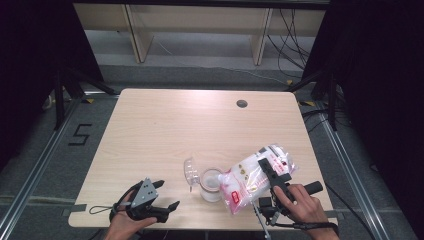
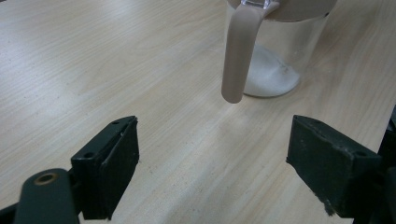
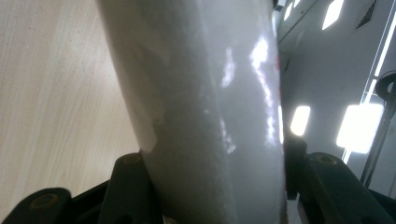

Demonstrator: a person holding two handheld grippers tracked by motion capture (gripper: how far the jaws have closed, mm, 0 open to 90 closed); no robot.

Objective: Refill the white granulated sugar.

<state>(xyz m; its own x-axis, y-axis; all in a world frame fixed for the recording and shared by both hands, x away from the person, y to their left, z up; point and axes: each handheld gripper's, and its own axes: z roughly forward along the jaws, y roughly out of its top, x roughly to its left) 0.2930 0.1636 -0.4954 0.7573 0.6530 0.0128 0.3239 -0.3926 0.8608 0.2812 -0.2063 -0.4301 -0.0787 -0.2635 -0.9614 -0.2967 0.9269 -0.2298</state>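
A clear jar with white powder in its bottom stands near the table's front edge, its clear lid flipped open to the left. My right gripper is shut on a plastic bag of white powder with a pink label, held tilted with its low end against the jar's right side. In the right gripper view the bag sits between the jaws of this gripper. My left gripper rests open left of the jar. In the left gripper view this gripper faces the jar and its beige strap.
The wooden table has a round cable hole at the back right. Black stands and dark curtains flank both sides. Pale shelving and loose cables lie on the floor beyond the far edge.
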